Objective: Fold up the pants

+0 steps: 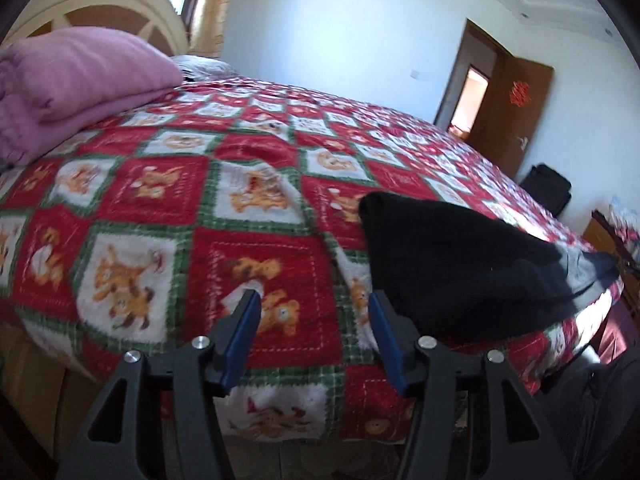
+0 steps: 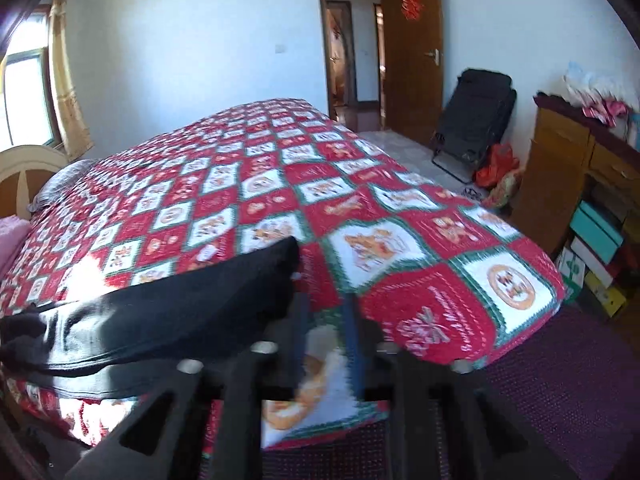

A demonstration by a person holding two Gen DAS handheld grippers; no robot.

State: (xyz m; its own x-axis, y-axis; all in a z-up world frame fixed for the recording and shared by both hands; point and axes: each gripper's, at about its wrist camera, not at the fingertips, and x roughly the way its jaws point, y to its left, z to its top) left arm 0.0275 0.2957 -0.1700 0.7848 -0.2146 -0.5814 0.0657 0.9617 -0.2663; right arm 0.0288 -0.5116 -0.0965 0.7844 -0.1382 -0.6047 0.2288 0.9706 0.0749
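The black pants (image 1: 460, 264) lie folded in a flat bundle near the front edge of the bed, on the red patterned blanket (image 1: 256, 184). A grey inner waistband shows at their right end. My left gripper (image 1: 314, 300) is open and empty, just left of the pants, with its right finger close to their edge. In the right wrist view the pants (image 2: 168, 312) lie to the left. My right gripper (image 2: 326, 312) is open and empty, hovering over the blanket (image 2: 360, 208) just right of the pants.
A folded pink quilt (image 1: 68, 84) sits at the head of the bed by the cream headboard (image 1: 104, 4). A wooden desk (image 2: 576, 176) with boxes, a black folding chair (image 2: 472, 120) and an open door (image 2: 412, 48) stand beyond the bed. Purple carpet (image 2: 560, 392) covers the floor.
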